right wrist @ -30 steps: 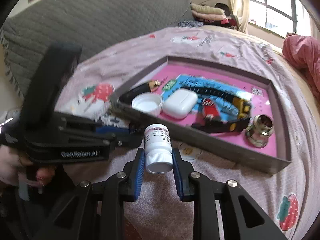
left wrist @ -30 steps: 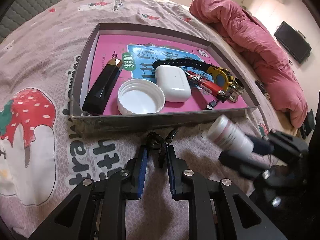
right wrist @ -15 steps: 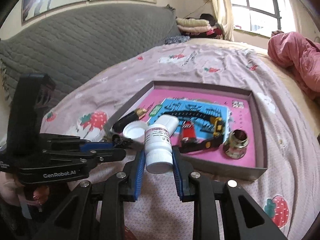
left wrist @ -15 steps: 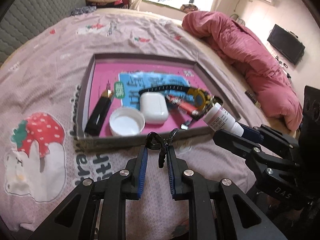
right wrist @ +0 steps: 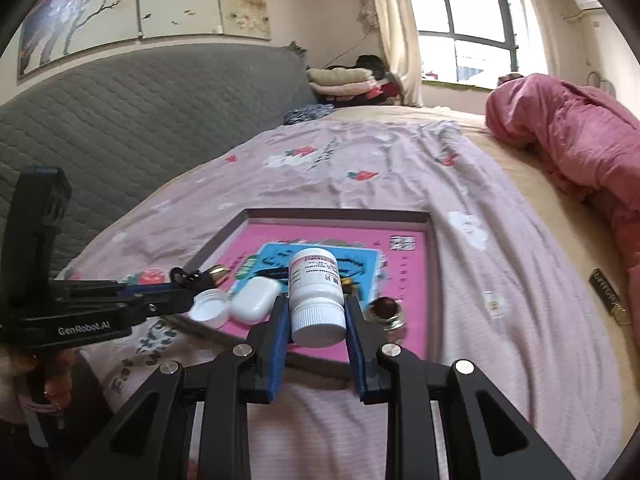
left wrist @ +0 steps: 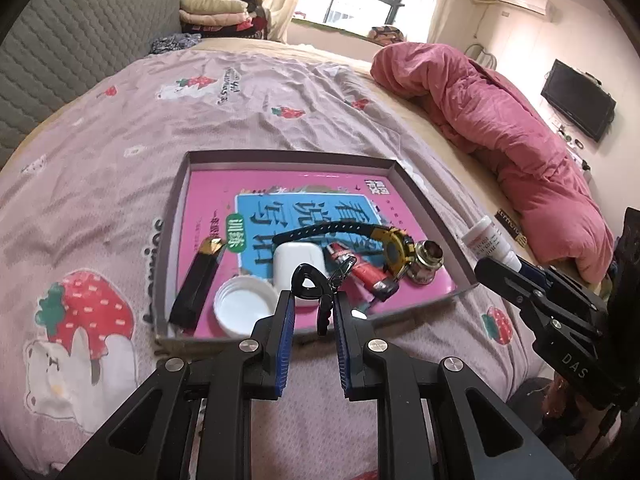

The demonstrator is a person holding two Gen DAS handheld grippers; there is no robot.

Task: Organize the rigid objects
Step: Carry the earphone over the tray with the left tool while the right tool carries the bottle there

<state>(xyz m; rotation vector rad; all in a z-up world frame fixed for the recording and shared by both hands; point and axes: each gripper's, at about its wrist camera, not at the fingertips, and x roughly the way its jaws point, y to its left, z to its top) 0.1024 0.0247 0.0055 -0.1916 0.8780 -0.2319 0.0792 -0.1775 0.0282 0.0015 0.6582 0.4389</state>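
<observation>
A shallow grey box [left wrist: 180, 208] with a pink book lining it lies on the bed. It holds a black bar [left wrist: 198, 280], a white lid [left wrist: 242, 310], a white earbud case [left wrist: 298, 258], a watch [left wrist: 394, 242], a red lighter [left wrist: 360, 268] and a metal fitting [left wrist: 428, 266]. My left gripper [left wrist: 313, 304] is shut on a black key bunch [left wrist: 310, 286], held above the box's near edge. My right gripper [right wrist: 316, 320] is shut on a white pill bottle [right wrist: 316, 292], held above the box [right wrist: 434, 264]; the bottle also shows in the left wrist view [left wrist: 486, 238].
The strawberry-print pink sheet [left wrist: 100, 152] covers the bed. A rumpled pink quilt [left wrist: 508, 120] lies along the right side. A grey padded headboard [right wrist: 120, 112] stands at left. A small dark bar [right wrist: 608, 294] lies on the sheet right of the box.
Both grippers have lifted up and back from the sheet with their loads, so the box looks smaller and farther. The key bunch and bottle now hang over the box's near edge.
</observation>
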